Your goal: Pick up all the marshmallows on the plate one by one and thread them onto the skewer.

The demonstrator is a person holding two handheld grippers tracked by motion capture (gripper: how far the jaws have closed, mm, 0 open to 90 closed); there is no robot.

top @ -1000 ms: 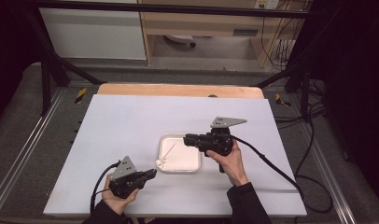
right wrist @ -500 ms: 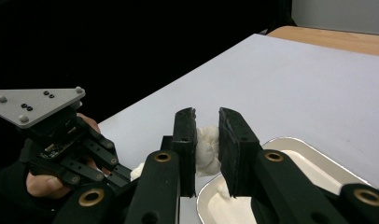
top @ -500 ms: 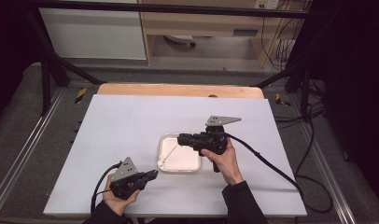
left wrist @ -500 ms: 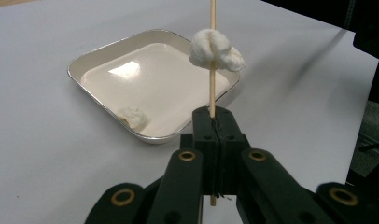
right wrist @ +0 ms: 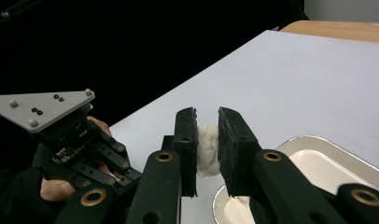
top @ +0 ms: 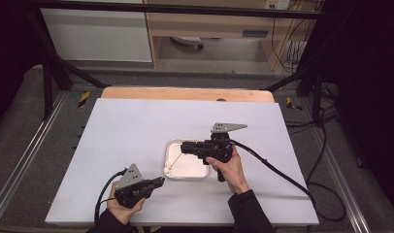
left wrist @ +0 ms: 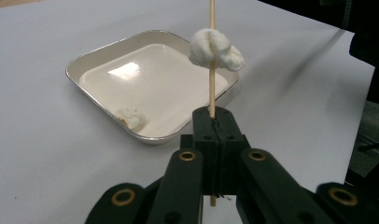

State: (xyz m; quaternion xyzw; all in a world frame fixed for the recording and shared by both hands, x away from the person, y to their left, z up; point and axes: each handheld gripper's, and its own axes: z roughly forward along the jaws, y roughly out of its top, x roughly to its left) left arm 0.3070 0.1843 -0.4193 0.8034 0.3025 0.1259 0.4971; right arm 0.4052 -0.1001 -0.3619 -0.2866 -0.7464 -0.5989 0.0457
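From the high view, the left tool (top: 158, 181) and right tool (top: 184, 147) look small — the thin wooden skewer (top: 173, 161) is barely legible over the white square metal tray (top: 172, 174) on the table (top: 137, 126).

Left gripper view: jaws clamp the skewer, its top cut off, two white marshmallows (left wrist: 214, 48) threaded on it.

Right gripper view: jaws pinch a white marshmallow piece (right wrist: 207, 148), partly hidden.

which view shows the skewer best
The left gripper view: the skewer stands upright, clamped in the left gripper, two white lumps threaded on. The high view shows the skewer as a thin slanted line.
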